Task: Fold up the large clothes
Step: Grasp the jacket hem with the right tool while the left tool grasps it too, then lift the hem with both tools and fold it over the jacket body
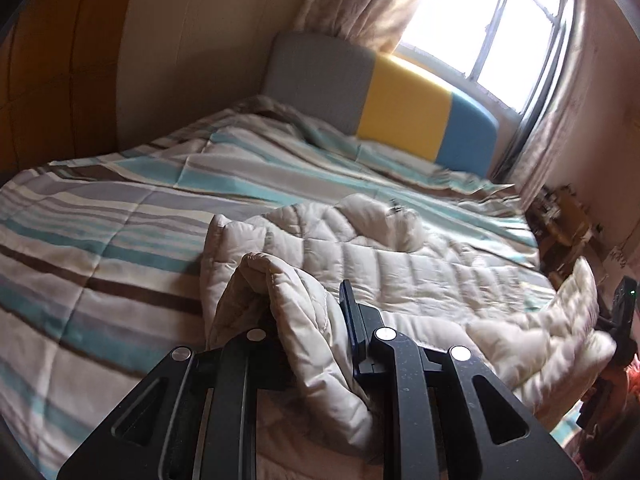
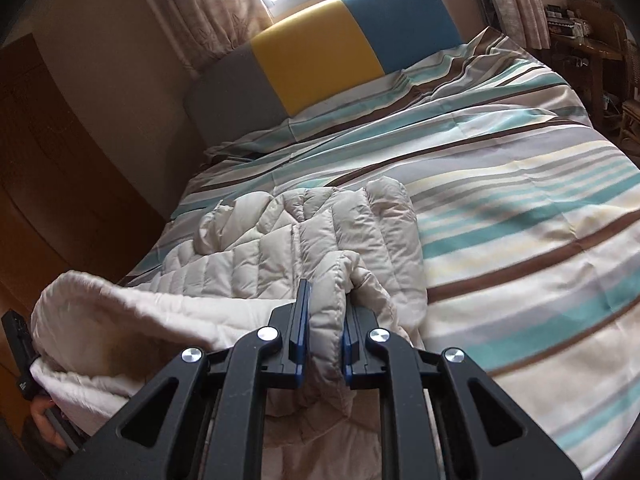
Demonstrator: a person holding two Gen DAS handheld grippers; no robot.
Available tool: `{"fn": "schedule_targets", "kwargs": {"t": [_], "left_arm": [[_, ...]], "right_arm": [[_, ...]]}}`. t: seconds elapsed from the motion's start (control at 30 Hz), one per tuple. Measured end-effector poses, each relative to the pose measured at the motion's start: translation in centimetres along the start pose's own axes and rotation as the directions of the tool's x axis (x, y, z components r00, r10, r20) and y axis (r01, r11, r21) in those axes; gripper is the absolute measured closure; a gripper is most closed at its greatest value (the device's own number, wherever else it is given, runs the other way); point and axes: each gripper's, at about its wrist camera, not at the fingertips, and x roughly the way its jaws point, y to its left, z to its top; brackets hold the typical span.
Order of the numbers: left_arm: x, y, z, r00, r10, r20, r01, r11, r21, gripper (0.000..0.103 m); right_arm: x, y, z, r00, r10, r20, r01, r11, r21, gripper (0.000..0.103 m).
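A beige quilted puffer jacket [image 1: 384, 264] lies on the striped bed cover, its far part flat and its near hem lifted. My left gripper [image 1: 308, 320] is shut on a bunched fold of the jacket's near edge; the left finger is hidden by fabric. In the right wrist view the jacket [image 2: 304, 236] lies centre-left. My right gripper [image 2: 324, 332] is shut on another thick fold of the near edge. The other gripper shows at the right edge of the left wrist view [image 1: 622, 312] and at the left edge of the right wrist view [image 2: 20, 356], with the jacket's pale lining stretched between them.
The bed carries a striped teal, brown and cream cover [image 2: 520, 208] and has a grey, yellow and blue headboard [image 2: 320, 48]. A wooden wardrobe [image 2: 48, 184] stands left of the bed. A cluttered wooden desk and chair [image 2: 592, 48] stand to the right. A curtained window is behind the headboard.
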Motion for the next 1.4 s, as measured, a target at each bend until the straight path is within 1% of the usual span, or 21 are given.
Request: {"fn": "schedule_targets", "kwargs": {"t": [0.13, 0.23, 0.33, 0.4, 0.43, 0.5, 0.57, 0.6, 0.63, 0.7, 0.77, 0.83, 0.93, 0.97, 1.0, 1.03, 1.07, 1.1, 1.2, 1.27, 1.4], "left_arm": [[3.6, 1.2, 0.9, 0.999, 0.013, -0.051, -0.015, 0.999, -0.041, 0.083], [5.6, 1.8, 1.1, 0.996, 0.009, -0.084, -0.015, 0.998, -0.068, 0.083], [6.6, 2.7, 1.4, 0.994, -0.013, -0.108, -0.001, 0.992, -0.123, 0.076], [6.2, 3.6, 1.9, 0.995, -0.057, -0.087, 0.040, 0.982, -0.185, 0.062], [5.8, 4.0, 2.1, 0.995, -0.080, -0.065, 0.064, 0.976, -0.210, 0.056], [4.7, 5.0, 2.4, 0.993, -0.116, -0.005, 0.111, 0.959, -0.260, 0.027], [2.7, 6.2, 2.4, 0.988, -0.117, 0.101, 0.143, 0.942, -0.304, 0.013], [1.9, 6.7, 2.5, 0.986, -0.092, 0.138, 0.132, 0.941, -0.311, 0.010], [1.0, 7.2, 2.3, 0.985, -0.049, 0.162, 0.098, 0.946, -0.308, 0.009], [0.2, 7.8, 1.5, 0.986, -0.027, 0.164, 0.073, 0.956, -0.283, 0.009], [0.2, 8.2, -0.5, 0.993, -0.017, 0.114, 0.043, 0.971, -0.235, 0.008], [0.7, 8.0, -2.8, 0.998, -0.035, 0.060, 0.046, 0.982, -0.183, 0.007], [2.5, 6.8, -5.5, 0.999, -0.046, -0.025, 0.042, 0.991, -0.126, 0.007], [3.2, 6.3, -6.2, 0.998, -0.031, -0.053, 0.024, 0.993, -0.118, 0.007], [3.7, 6.0, -6.6, 0.997, -0.022, -0.070, 0.014, 0.993, -0.119, 0.011], [4.2, 5.7, -7.0, 0.995, -0.027, -0.095, 0.015, 0.991, -0.130, 0.018], [4.5, 5.5, -7.3, 0.994, -0.022, -0.111, 0.007, 0.992, -0.129, 0.030], [4.4, 5.1, -7.5, 0.993, -0.007, -0.118, -0.006, 0.994, -0.112, 0.037], [3.6, 4.9, -7.8, 0.989, -0.028, -0.146, 0.016, 0.996, -0.082, 0.057], [2.7, 4.9, -8.0, 0.986, -0.043, -0.159, 0.033, 0.997, -0.066, 0.060], [0.1, 4.8, -9.7, 0.982, -0.065, -0.176, 0.060, 0.998, -0.035, 0.060]], "right_arm": [[2.9, -0.8, 1.5, 1.000, -0.007, -0.002, 0.007, 0.999, 0.040, 0.091], [4.6, -1.7, 1.9, 1.000, 0.027, 0.009, -0.028, 0.996, 0.083, 0.088], [5.1, -2.6, 2.2, 0.995, 0.078, 0.060, -0.085, 0.989, 0.125, 0.072], [4.8, -3.3, 2.4, 0.990, 0.103, 0.100, -0.118, 0.981, 0.156, 0.050], [4.2, -3.7, 2.3, 0.982, 0.132, 0.139, -0.155, 0.973, 0.171, 0.043], [2.6, -4.1, 2.0, 0.970, 0.129, 0.207, -0.164, 0.972, 0.166, 0.023], [0.9, -4.5, 1.5, 0.957, 0.132, 0.258, -0.176, 0.972, 0.155, 0.020], [0.0, -4.9, 1.2, 0.957, 0.110, 0.270, -0.156, 0.976, 0.155, 0.016], [-0.5, -5.2, 0.8, 0.964, 0.074, 0.257, -0.117, 0.980, 0.158, 0.014], [-0.9, -5.7, -0.3, 0.978, 0.041, 0.206, -0.074, 0.985, 0.154, 0.010], [-1.1, -6.3, -2.3, 0.990, 0.027, 0.136, -0.045, 0.990, 0.133, 0.007], [-0.7, -6.6, -3.9, 0.997, 0.026, 0.078, -0.036, 0.991, 0.129, 0.004], [1.5, -7.0, -5.7, 0.999, 0.041, -0.023, -0.037, 0.987, 0.157, 0.005], [2.3, -7.1, -6.1, 0.996, 0.069, -0.050, -0.059, 0.982, 0.181, 0.016], [3.2, -7.0, -6.6, 0.991, 0.111, -0.077, -0.093, 0.973, 0.212, 0.031], [3.4, -6.8, -6.8, 0.994, 0.078, -0.079, -0.060, 0.975, 0.212, 0.033], [3.4, -6.4, -6.8, 0.996, 0.054, -0.073, -0.039, 0.981, 0.191, 0.042], [3.4, -5.8, -6.9, 0.995, 0.047, -0.083, -0.033, 0.986, 0.163, 0.051], [2.3, -5.0, -7.4, 0.994, 0.017, -0.106, -0.007, 0.995, 0.095, 0.063], [1.3, -4.7, -7.7, 0.993, 0.001, -0.114, 0.007, 0.998, 0.068, 0.067], [-0.9, -4.4, -8.8, 0.992, -0.009, -0.124, 0.014, 0.999, 0.039, 0.068]]}}
